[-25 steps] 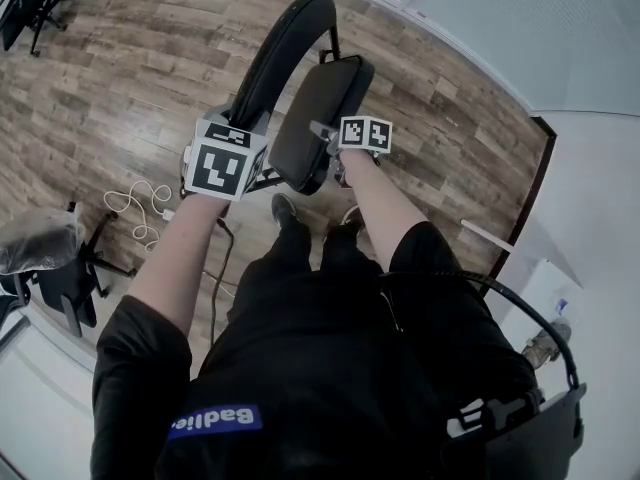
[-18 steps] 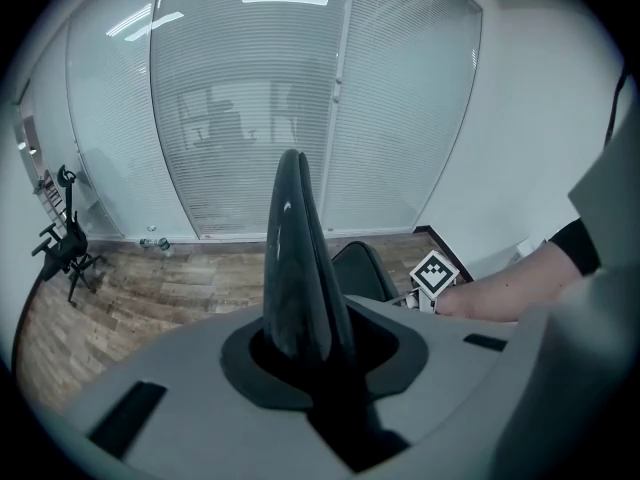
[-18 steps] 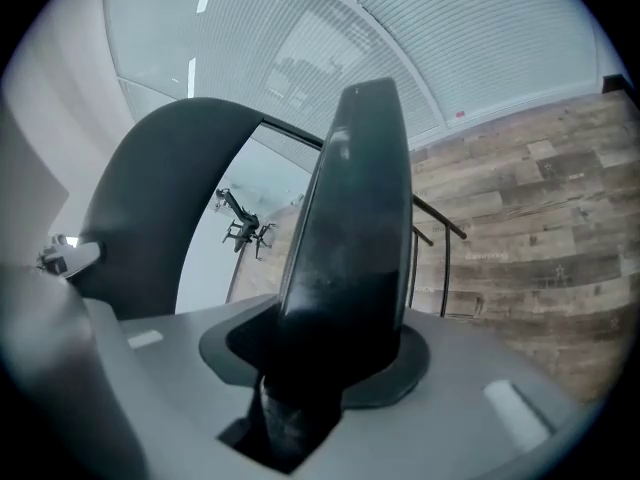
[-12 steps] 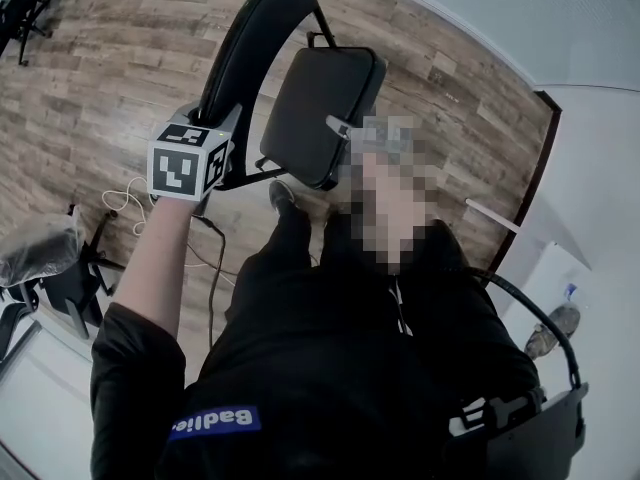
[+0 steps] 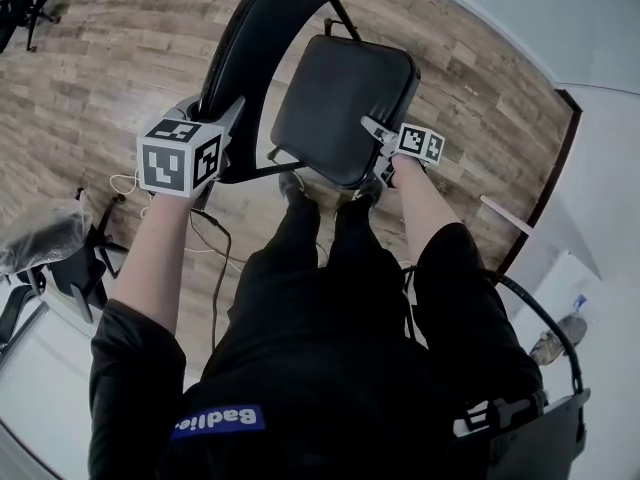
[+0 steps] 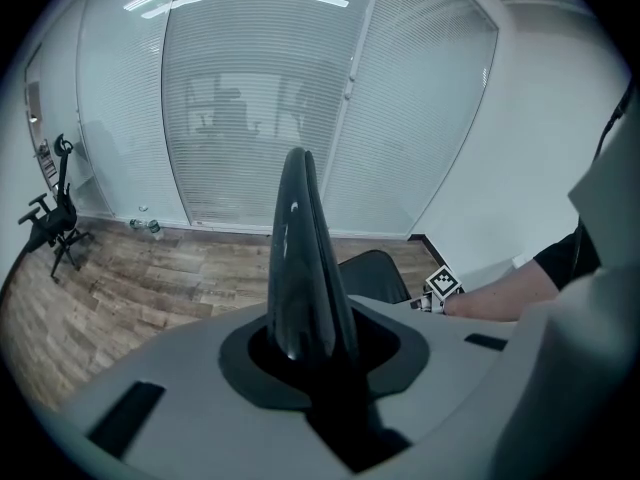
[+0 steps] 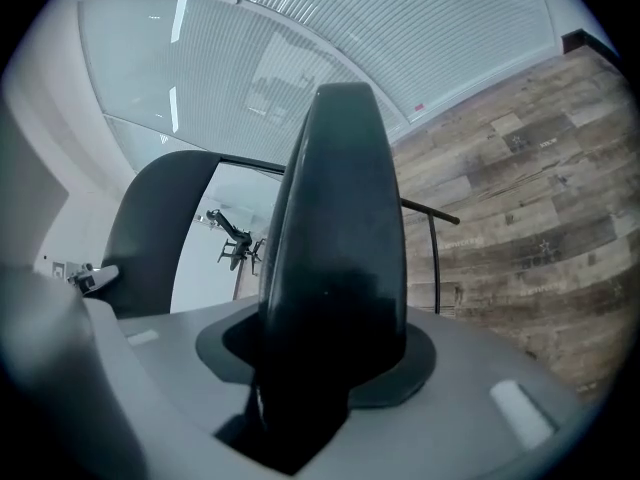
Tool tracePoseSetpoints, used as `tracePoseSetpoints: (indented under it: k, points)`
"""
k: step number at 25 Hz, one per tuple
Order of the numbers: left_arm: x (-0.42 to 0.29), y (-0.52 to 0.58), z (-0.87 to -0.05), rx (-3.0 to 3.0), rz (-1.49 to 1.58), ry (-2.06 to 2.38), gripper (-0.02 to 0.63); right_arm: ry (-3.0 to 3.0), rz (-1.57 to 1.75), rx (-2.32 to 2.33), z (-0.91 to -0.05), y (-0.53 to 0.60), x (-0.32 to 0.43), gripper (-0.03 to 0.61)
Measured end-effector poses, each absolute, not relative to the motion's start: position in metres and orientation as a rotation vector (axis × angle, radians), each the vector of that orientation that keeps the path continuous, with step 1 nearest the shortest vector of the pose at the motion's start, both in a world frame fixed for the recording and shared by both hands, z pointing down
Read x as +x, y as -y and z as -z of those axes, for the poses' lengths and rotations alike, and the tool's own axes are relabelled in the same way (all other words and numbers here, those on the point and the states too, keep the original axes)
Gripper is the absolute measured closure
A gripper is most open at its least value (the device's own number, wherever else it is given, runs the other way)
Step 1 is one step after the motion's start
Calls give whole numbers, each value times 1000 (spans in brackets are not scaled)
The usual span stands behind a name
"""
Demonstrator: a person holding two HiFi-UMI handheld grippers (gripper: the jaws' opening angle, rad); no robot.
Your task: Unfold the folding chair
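Observation:
The black folding chair stands on the wood floor in front of my legs. Its curved backrest [image 5: 250,38] rises edge-on at the left, and the padded seat [image 5: 345,103] lies tilted outward to its right. My left gripper [image 5: 228,118] is shut on the backrest's near edge. The backrest [image 6: 300,258] sticks up between its jaws, which have just been opening a little. My right gripper [image 5: 374,130] is shut on the seat's near right edge, and the seat [image 7: 340,218] fills the gap between its jaws. The backrest [image 7: 150,238] shows at the left of the right gripper view.
An office chair [image 5: 55,268] stands at the left with a white cable [image 5: 125,183] on the floor beside it. A glass partition [image 6: 260,98] runs behind the folding chair. A dark door frame [image 5: 545,188] is at the right. My shoes [image 5: 290,183] are under the seat.
The seat has swung away from the backrest and lies flatter. My right gripper moved right and down with it. My left gripper sank slightly, still on the backrest.

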State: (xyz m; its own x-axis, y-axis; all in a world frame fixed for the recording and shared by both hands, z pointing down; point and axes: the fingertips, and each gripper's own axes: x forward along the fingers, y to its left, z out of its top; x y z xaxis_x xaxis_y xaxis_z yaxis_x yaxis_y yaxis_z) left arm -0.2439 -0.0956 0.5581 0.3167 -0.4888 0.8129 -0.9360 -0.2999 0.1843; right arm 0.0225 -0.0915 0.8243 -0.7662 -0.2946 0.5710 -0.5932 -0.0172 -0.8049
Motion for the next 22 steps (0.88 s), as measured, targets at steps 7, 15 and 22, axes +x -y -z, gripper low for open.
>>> tracePoseSetpoints:
  k: [7,15,22]
  points:
    - [-233,94,-574,1915,-832,1251,525,2003,-1894,923,-857,84,57,373]
    - [-223,91,-594,1928,-813,1242,523,2012,-1921,909,-893,77,91,352]
    - [-214,94,-612,1939,-794,1237,520,2043,-1943,897,-923,76,119,336]
